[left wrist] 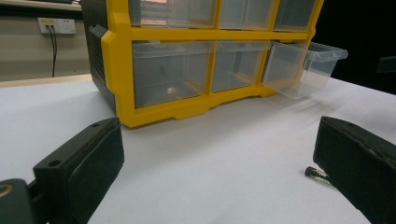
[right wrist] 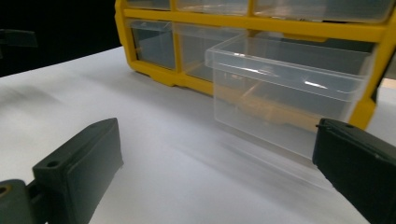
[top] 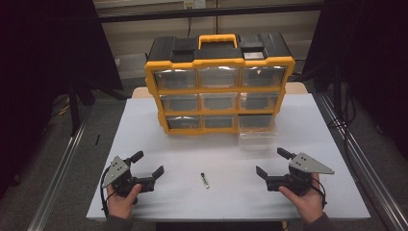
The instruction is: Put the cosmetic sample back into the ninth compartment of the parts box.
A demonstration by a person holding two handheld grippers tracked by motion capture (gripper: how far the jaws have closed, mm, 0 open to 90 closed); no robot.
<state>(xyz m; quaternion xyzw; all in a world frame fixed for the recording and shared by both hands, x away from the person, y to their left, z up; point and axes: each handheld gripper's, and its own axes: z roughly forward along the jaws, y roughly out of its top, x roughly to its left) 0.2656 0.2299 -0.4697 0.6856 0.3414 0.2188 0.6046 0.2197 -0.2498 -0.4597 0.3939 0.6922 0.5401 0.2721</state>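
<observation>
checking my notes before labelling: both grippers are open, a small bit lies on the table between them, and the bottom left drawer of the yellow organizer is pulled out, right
Not quite: the pulled-out drawer is the bottom right one of the yellow organizer, as the high view shows. The rest holds: the left gripper and right gripper are open, with the small bit lying between them.

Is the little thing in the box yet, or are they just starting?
Just starting, it seems. Done: one clear drawer at the bottom right of the yellow organizer is pulled out. In hand: nothing; the left gripper and right gripper are open. Left: the small part lies on the table, probably bound for the drawer.
</observation>
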